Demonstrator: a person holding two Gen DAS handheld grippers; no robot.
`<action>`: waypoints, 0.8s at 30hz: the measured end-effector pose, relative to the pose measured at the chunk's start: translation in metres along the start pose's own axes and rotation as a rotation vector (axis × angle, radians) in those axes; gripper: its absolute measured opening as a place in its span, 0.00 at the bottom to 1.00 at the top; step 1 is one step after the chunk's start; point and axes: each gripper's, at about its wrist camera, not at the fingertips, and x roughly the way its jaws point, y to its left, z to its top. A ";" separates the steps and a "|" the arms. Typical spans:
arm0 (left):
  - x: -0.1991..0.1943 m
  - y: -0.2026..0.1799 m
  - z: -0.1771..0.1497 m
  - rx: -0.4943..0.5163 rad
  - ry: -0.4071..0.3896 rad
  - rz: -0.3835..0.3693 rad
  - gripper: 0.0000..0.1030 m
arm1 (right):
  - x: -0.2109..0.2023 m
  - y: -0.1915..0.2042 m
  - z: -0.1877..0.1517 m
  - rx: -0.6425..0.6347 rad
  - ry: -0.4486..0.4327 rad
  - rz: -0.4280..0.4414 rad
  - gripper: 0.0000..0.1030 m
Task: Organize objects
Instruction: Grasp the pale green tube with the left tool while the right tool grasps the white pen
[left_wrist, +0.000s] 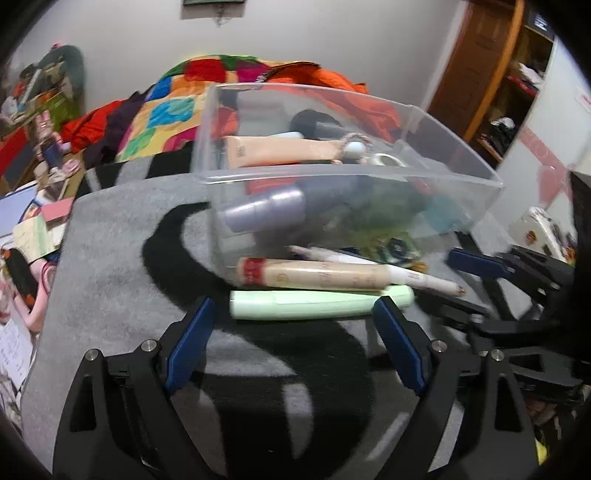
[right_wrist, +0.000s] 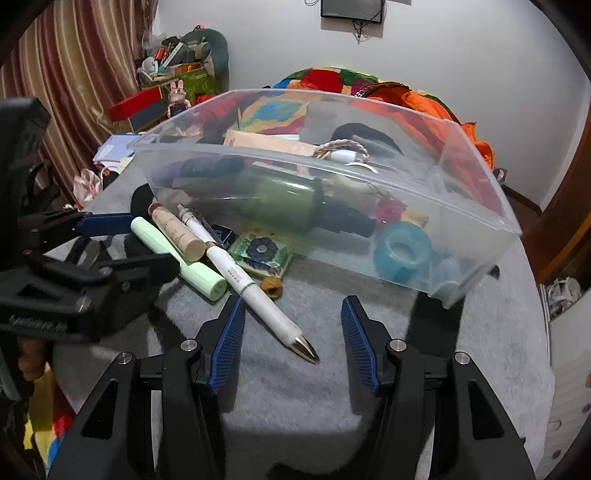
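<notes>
Clear plastic bin (right_wrist: 461, 206) on grey felt counter (right_wrist: 295, 387), holding cosmetic tubes, green bottle (right_wrist: 284, 201), teal tape roll (right_wrist: 402, 251). Just beside bin's near wall, lying loose on counter: mint-green tube (left_wrist: 321, 303), beige tube (left_wrist: 314, 274) resting on it, white pen (right_wrist: 255, 291) with gold tip. Left gripper (left_wrist: 295, 314) fingers released, spread either side of mint-green tube. Right gripper (right_wrist: 291, 317) fingers released, empty, pen tip between them.
</notes>
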 end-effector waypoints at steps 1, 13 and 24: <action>-0.001 -0.003 0.000 0.005 0.000 -0.017 0.84 | 0.001 0.002 0.000 -0.002 -0.001 -0.002 0.49; -0.044 -0.013 -0.031 0.008 -0.007 -0.098 0.83 | -0.011 0.001 -0.006 -0.017 -0.019 0.059 0.49; -0.043 -0.020 -0.028 0.114 0.012 -0.079 0.77 | -0.012 -0.008 0.001 -0.055 0.001 0.088 0.49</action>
